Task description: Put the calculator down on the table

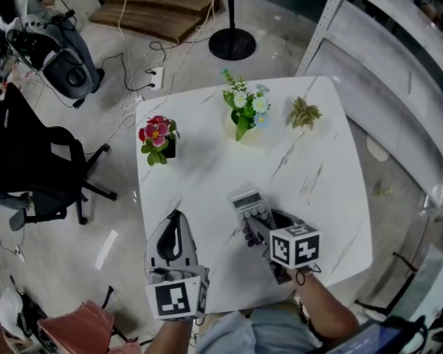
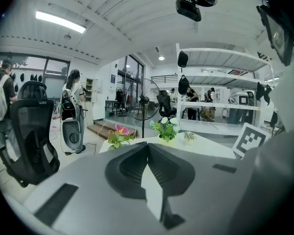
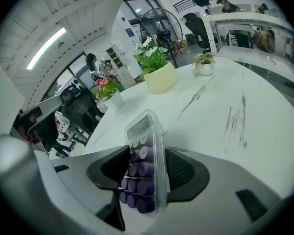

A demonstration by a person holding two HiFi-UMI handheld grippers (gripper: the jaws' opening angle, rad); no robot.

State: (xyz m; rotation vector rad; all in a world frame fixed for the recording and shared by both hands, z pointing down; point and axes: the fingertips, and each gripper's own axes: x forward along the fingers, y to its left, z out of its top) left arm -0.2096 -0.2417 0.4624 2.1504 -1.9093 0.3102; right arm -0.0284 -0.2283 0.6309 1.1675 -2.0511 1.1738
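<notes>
While the jaws of the right gripper [image 1: 257,227] are standing spread, the calculator [image 3: 143,165] is sitting between them by the near edge of the table [image 1: 207,168], its long axis pointing far toward open tabletop; the jaws of the left gripper [image 1: 176,217] are pressing together.

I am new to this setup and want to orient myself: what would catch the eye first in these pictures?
A calculator with purple keys sits between the open jaws of the right gripper, at the near part of the white table. Three small potted plants stand toward its far side. The left gripper is shut and empty.
</notes>
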